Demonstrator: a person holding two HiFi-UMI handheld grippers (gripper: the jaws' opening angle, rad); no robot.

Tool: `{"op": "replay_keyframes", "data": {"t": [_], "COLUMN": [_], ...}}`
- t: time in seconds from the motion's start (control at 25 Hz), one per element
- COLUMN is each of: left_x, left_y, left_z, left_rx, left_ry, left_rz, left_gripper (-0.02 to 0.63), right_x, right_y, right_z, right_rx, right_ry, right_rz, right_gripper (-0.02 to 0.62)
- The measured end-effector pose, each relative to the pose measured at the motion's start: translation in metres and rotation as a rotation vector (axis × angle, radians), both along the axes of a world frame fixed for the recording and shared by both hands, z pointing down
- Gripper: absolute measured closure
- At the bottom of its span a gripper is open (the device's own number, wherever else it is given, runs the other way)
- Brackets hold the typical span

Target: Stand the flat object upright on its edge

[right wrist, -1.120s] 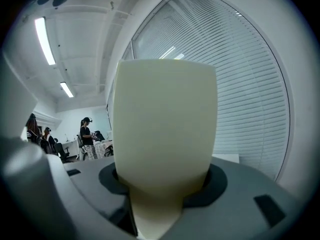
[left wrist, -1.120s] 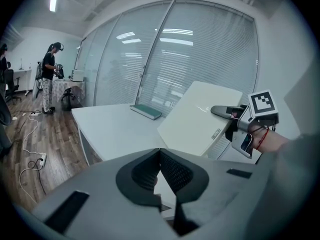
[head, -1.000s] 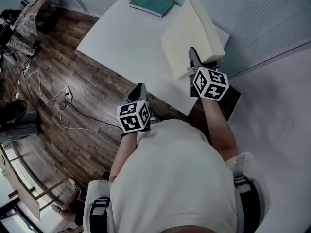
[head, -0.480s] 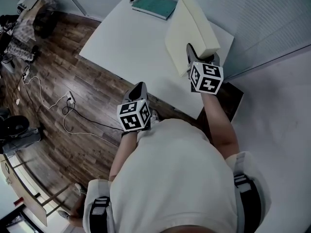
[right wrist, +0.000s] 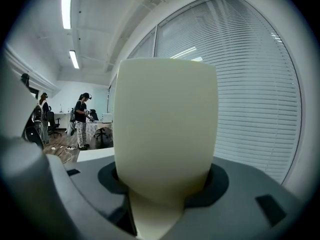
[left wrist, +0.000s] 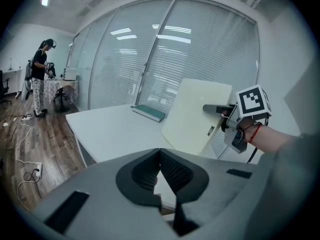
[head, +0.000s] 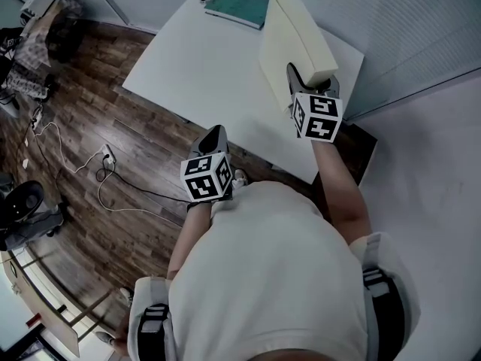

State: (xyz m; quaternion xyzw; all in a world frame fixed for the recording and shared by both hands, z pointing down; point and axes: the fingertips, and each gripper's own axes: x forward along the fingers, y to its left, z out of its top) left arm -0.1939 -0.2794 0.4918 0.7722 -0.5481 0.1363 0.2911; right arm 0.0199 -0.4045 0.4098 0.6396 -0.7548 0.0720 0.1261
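Right claw point(head: 308, 81) clamped on the near end of the cream foam slab point(head: 289, 40); slab tipped up steeply at the right end of the white worktop point(head: 203, 66), lower edge seemingly down on the surface, broad face well off it. Left claw point(head: 216, 132) closed and empty, hanging off the worktop's near side, well apart from the slab. Looks mostly done; left to do: square the slab fully upright, settle on its edge, then release and check for balance.
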Motion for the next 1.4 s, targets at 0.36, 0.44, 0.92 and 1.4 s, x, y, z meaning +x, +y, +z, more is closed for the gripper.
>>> {"op": "replay_keyframes", "data": {"t": [0.36, 0.44, 0.92, 1.4], "left_x": [-0.009, -0.012, -0.023, -0.031], "left_y": [-0.003, -0.002, -0.001, 0.004], "left_z": [0.007, 0.008, 0.006, 0.008], "left_rx": [-0.004, -0.005, -0.004, -0.004], "left_ry": [0.003, 0.004, 0.009, 0.011], "left_rz": [0.029, 0.031, 0.047, 0.047], "left_gripper": [0.586, 0.586, 0.586, 0.586], "right_x": [0.000, 0.001, -0.009, -0.011], "right_y": [-0.002, -0.001, 0.001, 0.004], "right_z": [0.004, 0.004, 0.001, 0.003], "right_rx": [0.015, 0.015, 0.030, 0.041], "right_ry": [-0.003, -0.003, 0.025, 0.011], "right_rz": [0.025, 0.029, 0.019, 0.032], "right_gripper": [0.308, 0.307, 0.293, 0.240]}}
